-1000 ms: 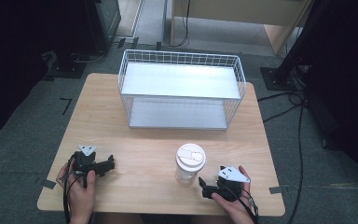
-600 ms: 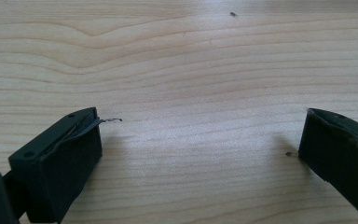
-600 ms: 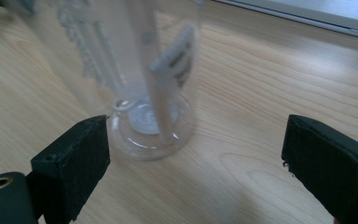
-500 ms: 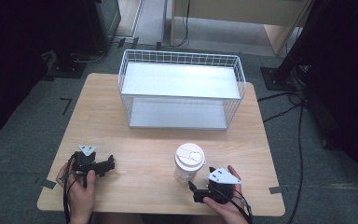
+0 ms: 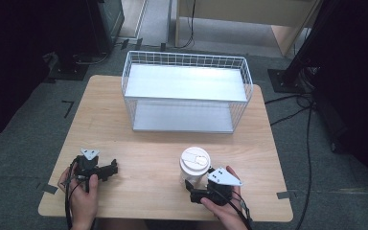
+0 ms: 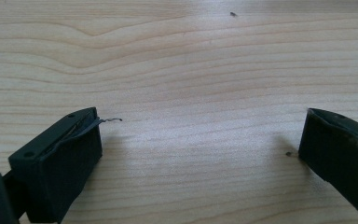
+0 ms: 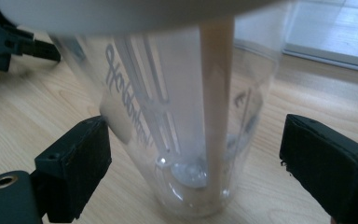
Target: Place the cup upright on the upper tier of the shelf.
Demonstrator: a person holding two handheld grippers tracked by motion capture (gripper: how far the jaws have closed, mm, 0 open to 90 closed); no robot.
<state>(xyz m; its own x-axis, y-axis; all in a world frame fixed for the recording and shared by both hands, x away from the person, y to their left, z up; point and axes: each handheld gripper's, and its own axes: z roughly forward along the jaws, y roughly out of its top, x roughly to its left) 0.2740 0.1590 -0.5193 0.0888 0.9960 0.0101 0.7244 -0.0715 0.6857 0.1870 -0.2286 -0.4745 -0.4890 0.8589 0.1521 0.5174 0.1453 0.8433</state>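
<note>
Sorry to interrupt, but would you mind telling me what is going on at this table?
A person sits at a wooden table with a gripper in each hand. The right gripper is open, its jaws on either side of a clear plastic cup with a white lid, not yet closed on it. The left gripper lies open on bare wood. A white wire basket stands behind.

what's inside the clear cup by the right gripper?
Through the wall of the clear cup a pale upright stick or straw reaches the bottom; no liquid is evident. The white lid covers the top, hiding the inside from above.
</note>
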